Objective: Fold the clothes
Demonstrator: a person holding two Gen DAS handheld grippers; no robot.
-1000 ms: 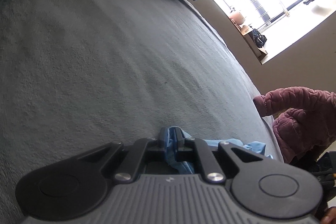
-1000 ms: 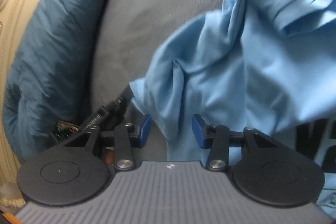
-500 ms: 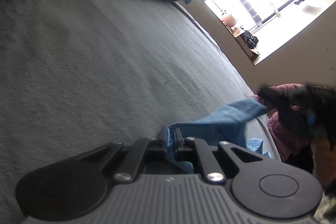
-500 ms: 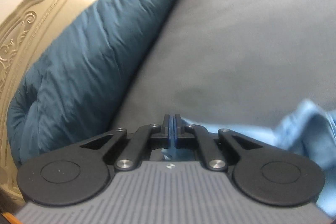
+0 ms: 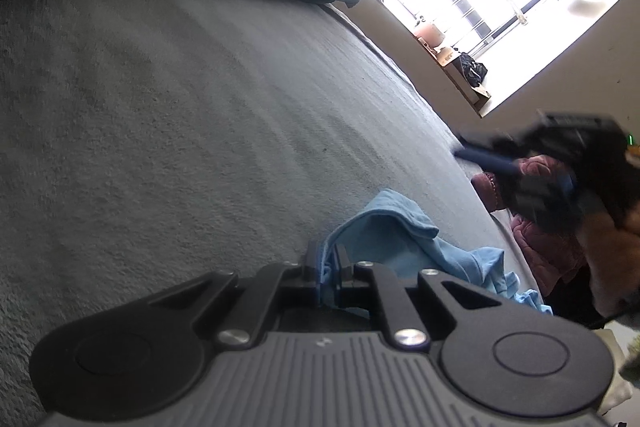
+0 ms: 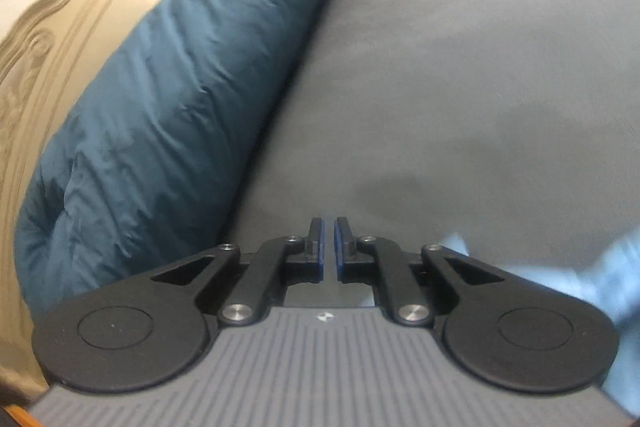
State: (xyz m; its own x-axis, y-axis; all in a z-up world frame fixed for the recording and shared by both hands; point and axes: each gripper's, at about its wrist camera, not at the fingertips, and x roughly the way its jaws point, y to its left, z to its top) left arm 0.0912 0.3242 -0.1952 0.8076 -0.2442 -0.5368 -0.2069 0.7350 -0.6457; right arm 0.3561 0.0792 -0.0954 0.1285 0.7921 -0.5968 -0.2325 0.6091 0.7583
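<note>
Light-blue soft cotton shirt [image 5: 404, 243], rumpled on grey bed cover [image 5: 200, 115] near its edge; limp, light, prone to sag. Left gripper [image 5: 327, 267] fingers pinched on a bunched fold; right gripper [image 6: 327, 251] fingers narrowly apart, holding nothing. Best taken at hem or shoulder seam, judged likeliest to spread flat.

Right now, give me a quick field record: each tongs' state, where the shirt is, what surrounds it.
left tongs: shut on light blue shirt
right tongs: narrow gap between pads, nothing between them
shirt: bunched on grey bedspread, near the bed's edge
shirt in right view: blurred blue cloth at lower right
teal duvet: along the bed's far side
pink jacket: beyond the bed edge
</note>
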